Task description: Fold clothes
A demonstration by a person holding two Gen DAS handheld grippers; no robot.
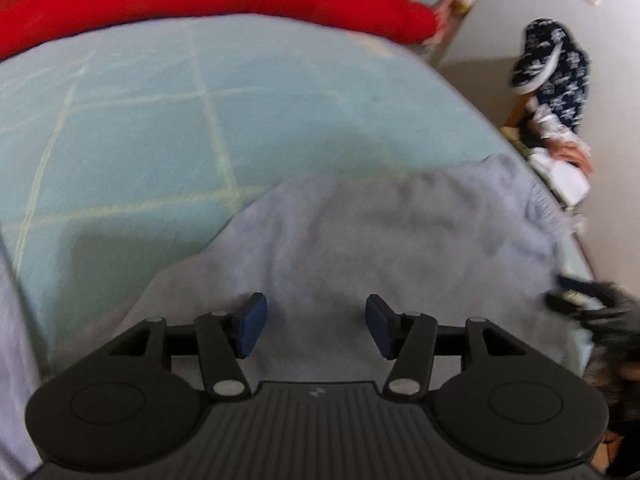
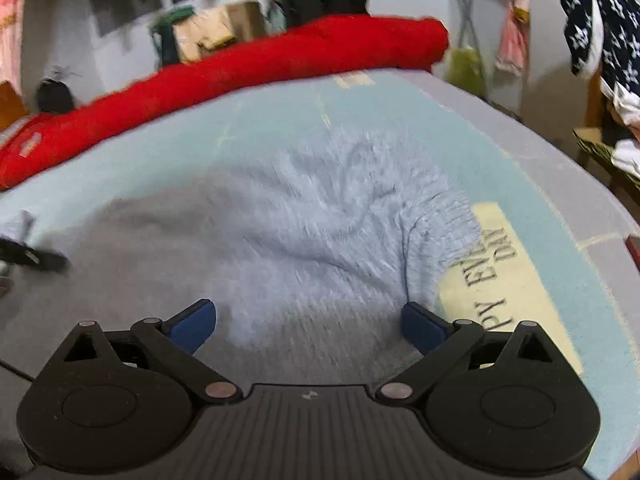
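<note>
Garment: pale blue fuzzy knit (image 2: 320,216) with a ribbed hem, lying rumpled on the bed's light blue grid-lined cover (image 1: 120,120).
Beyond: a red plush roll (image 2: 248,64) along the bed's far edge.
Unclear: both views are motion-blurred; printed lettering on the cover is partly cut off.
Left claw (image 1: 316,326): released, half spread, angled down over the knit.
Right claw (image 2: 308,326): released, spread wide, nothing gripped.

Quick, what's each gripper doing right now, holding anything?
Left gripper: open, holding nothing, above the pale blue garment.
Right gripper: wide open, holding nothing, above the same garment.
</note>
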